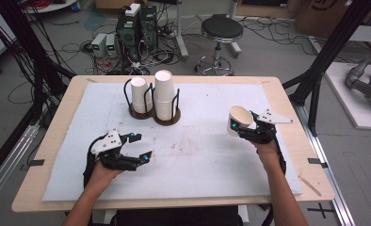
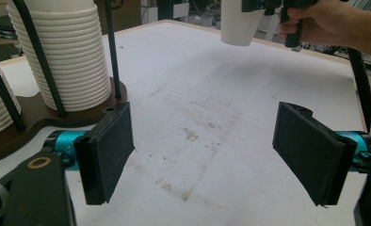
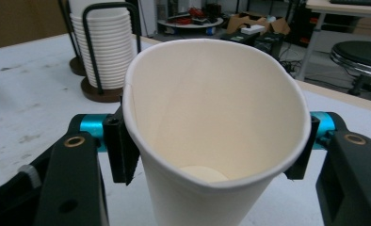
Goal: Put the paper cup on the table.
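- the right gripper (image 1: 244, 126) had its jaws clamped on 1 paper cup (image 1: 239, 120), squeezing the rim oval, the cup held up off the white mat (image 1: 197, 155).
- the left gripper (image 1: 137, 147) sat with jaws wide apart, nothing between them, low over the mat.
- 2 cup stacks (image 1: 164, 99) stood in a black rack (image 1: 148, 113) at the mat's far side, well apart from both grippers.

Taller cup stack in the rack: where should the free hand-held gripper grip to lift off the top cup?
Grip the top cup's wall just under its rim, coming from above. The rack's black uprights block the stack's lower sides; only the top stands clear.
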Demonstrator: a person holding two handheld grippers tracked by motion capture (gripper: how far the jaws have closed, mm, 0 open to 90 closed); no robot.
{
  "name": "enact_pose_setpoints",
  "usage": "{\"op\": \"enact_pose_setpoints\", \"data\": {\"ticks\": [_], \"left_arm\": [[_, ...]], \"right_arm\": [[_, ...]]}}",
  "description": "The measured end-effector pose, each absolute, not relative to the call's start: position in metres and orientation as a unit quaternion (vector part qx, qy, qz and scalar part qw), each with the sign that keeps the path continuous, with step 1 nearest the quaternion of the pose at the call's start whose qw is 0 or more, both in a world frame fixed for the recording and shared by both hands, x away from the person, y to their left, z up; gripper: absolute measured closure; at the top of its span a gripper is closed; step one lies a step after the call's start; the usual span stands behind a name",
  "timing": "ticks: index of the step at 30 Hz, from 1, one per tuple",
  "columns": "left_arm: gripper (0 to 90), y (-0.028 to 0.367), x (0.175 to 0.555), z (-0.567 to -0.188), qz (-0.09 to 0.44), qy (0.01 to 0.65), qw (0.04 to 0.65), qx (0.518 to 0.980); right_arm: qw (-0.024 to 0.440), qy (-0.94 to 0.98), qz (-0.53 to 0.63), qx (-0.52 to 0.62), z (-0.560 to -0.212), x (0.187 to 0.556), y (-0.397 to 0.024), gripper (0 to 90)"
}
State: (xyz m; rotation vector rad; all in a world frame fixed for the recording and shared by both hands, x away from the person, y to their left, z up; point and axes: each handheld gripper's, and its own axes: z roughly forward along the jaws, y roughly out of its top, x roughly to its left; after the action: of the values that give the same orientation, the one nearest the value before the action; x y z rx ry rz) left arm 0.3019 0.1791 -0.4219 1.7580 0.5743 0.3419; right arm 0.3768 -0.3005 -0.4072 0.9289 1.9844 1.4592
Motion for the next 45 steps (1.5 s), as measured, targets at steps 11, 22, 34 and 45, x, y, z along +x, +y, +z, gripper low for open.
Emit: {"op": "enact_pose_setpoints", "data": {"ticks": [11, 22, 34, 45], "left_arm": [[20.9, 0.18, 0.302, -0.422, 0.149, 0.248, 0.588, 0.755], [20.9, 0.181, 0.302, -0.423, 0.148, 0.249, 0.588, 0.755], [20.9, 0.181, 0.302, -0.423, 0.146, 0.249, 0.587, 0.757], [20.9, 0.18, 0.303, -0.424, 0.142, 0.249, 0.589, 0.756]], "right_arm": [[0.256, 0.729, 0.505, 0.384, -0.422, 0.394, -0.305, 35.0], [0.244, 0.737, 0.487, 0.4, -0.434, 0.4, -0.305, 33.9], [0.206, 0.739, 0.492, 0.412, -0.438, 0.398, -0.309, 20.9], [0.213, 0.746, 0.484, 0.404, -0.441, 0.385, -0.324, 20.0]]}}
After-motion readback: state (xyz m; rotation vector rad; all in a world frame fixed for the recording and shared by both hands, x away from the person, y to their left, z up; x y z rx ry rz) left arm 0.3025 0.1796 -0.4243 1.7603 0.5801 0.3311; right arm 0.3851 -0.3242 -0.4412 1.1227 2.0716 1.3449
